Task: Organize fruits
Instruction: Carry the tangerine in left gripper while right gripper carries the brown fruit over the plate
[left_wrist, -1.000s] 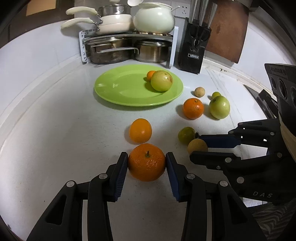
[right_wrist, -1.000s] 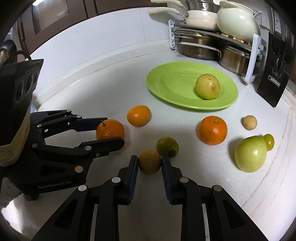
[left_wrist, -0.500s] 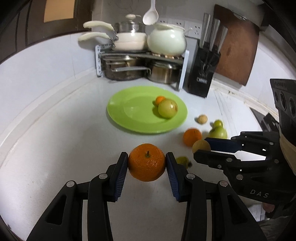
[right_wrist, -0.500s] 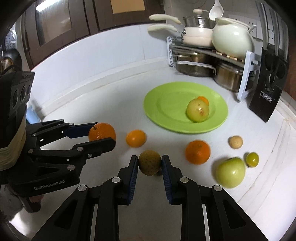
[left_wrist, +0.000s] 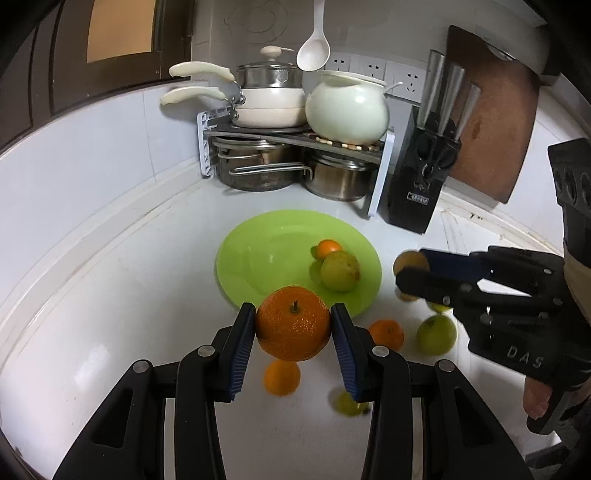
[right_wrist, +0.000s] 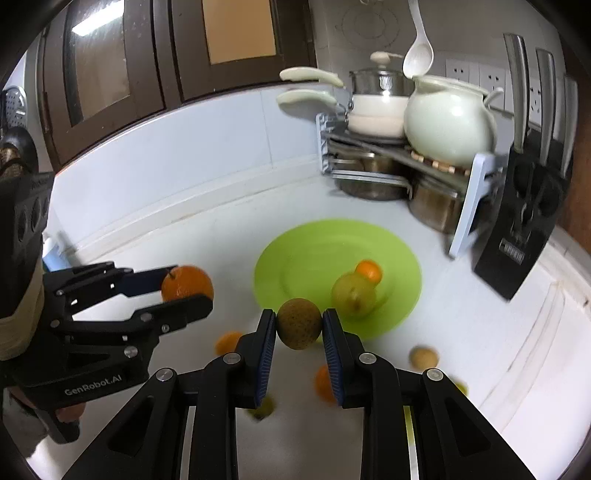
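A plate (left_wrist: 258, 254) is set on the countertop (left_wrist: 110, 295) before a pot rack (left_wrist: 295, 155), and a knife block (left_wrist: 421, 184) is stood to the rack's right; an apple (left_wrist: 340, 271) and, just behind it, a small orange (left_wrist: 328, 247) are placed on the plate's right part; a large orange (left_wrist: 293, 323) is held above the counter before the plate; loose fruits are scattered on the counter nearer than the plate and to its right; a cutting board (left_wrist: 495, 125) is leaned behind the knife block.
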